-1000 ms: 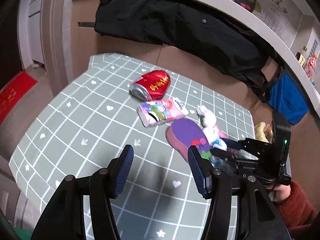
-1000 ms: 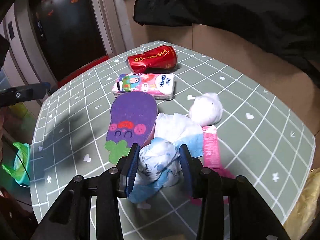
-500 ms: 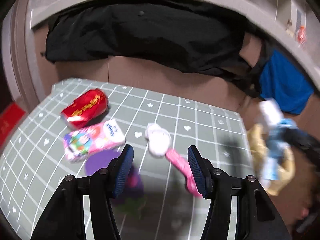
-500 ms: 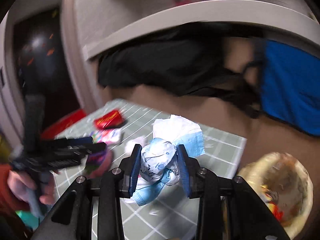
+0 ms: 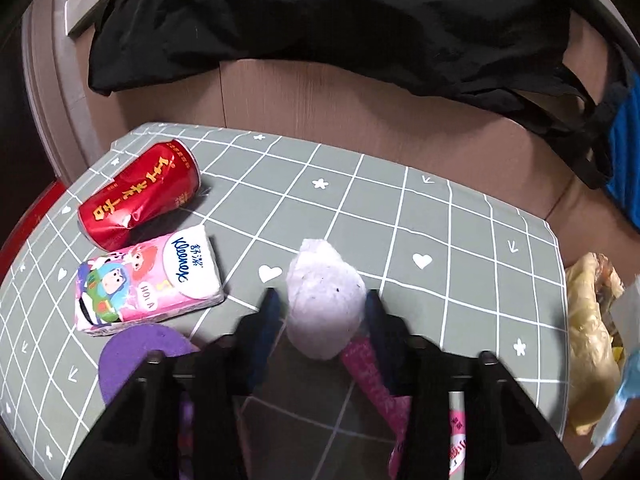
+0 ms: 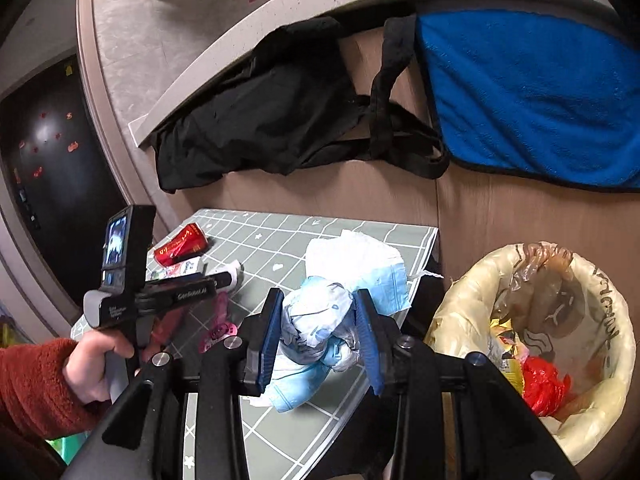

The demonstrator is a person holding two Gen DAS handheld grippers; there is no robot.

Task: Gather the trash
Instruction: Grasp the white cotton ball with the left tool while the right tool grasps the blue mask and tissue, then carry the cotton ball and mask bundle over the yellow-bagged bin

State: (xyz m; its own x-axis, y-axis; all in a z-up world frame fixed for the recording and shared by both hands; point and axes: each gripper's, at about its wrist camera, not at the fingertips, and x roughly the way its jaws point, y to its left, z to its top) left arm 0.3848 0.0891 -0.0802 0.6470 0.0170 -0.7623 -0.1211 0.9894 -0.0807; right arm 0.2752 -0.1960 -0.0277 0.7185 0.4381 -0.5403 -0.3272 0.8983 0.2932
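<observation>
Here, largest to smallest:

- Table [image 5: 440, 216]: a grey-green gridded cloth under and ahead of both grippers; its far edge meets a brown panel hung with dark clothing [image 5: 320, 20].
- Trash bin [image 6: 600, 420]: a lined basket off the table's edge, ahead and to the right of the right gripper, already holding wrappers. The carried load is not yet over its mouth.
- Right gripper [image 6: 318, 330]: its pads press on a blue-and-white crumpled wad [image 6: 320, 320], held clear of the table with loose tails hanging below the jaws.
- Left gripper [image 5: 320, 316]: jaws closing around a white crumpled tissue ball [image 5: 324, 300], which lies on the table between them. The right pad looks to be touching or nearly touching the ball; a gap shows at the left pad, so no firm grip is judged yet.
- Tissue pack [image 5: 152, 280] and red can [image 5: 140, 196]: ahead and to the left of the left gripper, well clear of its jaws.
- Purple pad [image 5: 136, 356]: just left of the left finger.
- Pink wrapper [image 5: 372, 376]: partly under the ball and beneath the right finger.

Risks, as judged:

- The closing left jaws may pinch the pink wrapper with the ball, since it lies beneath the right finger.
- The soft ball may squeeze forward out of the pads if gripped off-centre.
- The wad's hanging tails may snag the bin's liner or spill beside it if released short of the rim.
</observation>
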